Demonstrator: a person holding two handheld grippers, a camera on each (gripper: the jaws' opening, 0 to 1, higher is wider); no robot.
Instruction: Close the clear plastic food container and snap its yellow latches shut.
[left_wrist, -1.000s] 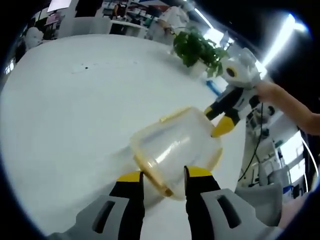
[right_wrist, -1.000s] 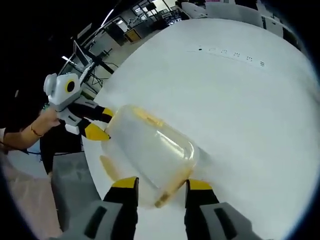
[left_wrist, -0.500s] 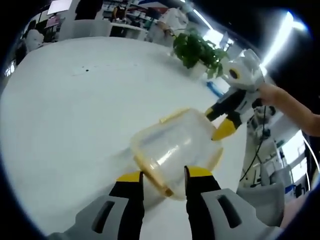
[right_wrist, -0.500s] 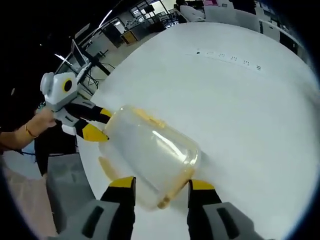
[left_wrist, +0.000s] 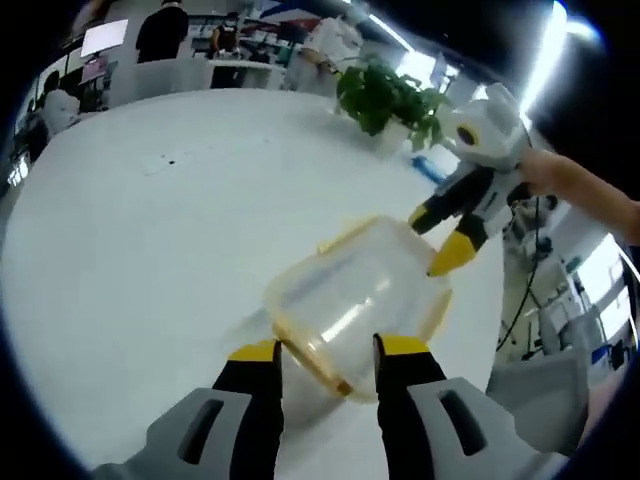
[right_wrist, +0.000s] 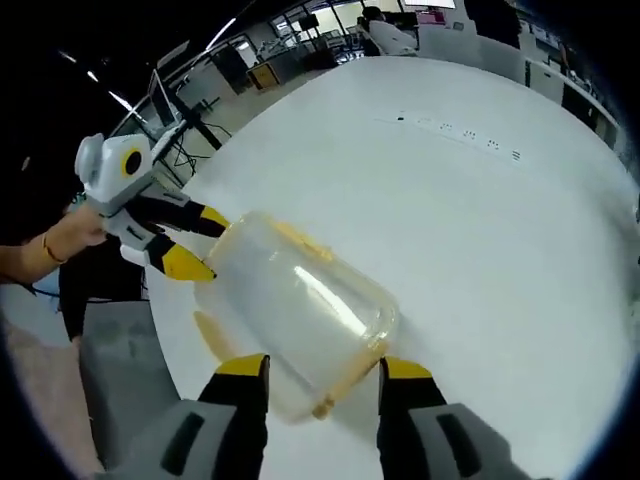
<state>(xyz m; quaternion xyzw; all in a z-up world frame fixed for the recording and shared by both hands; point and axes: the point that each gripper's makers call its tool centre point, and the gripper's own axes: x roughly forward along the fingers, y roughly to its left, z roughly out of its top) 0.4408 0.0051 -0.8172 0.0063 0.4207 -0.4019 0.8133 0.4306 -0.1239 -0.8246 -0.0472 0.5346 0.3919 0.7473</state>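
Two grippers bracket the clear container (left_wrist: 350, 300) on the white table (left_wrist: 130, 250) — left gripper (left_wrist: 325, 350) at its 6 o'clock end, jaws apart; right gripper (right_wrist: 317, 368) at the opposite end, jaws apart. Plant (left_wrist: 385, 95) at 1 o'clock.

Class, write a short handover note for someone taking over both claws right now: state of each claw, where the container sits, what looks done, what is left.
Left claw: open, straddling one end of the clear container, gripping nothing.
Right claw: open, at the opposite end, straddling a yellow latch.
Container: on the white table, between the two claws.
Done: lid appears to be seated on the container.
Left: whether any latch is snapped cannot be told; press each yellow latch shut and check.
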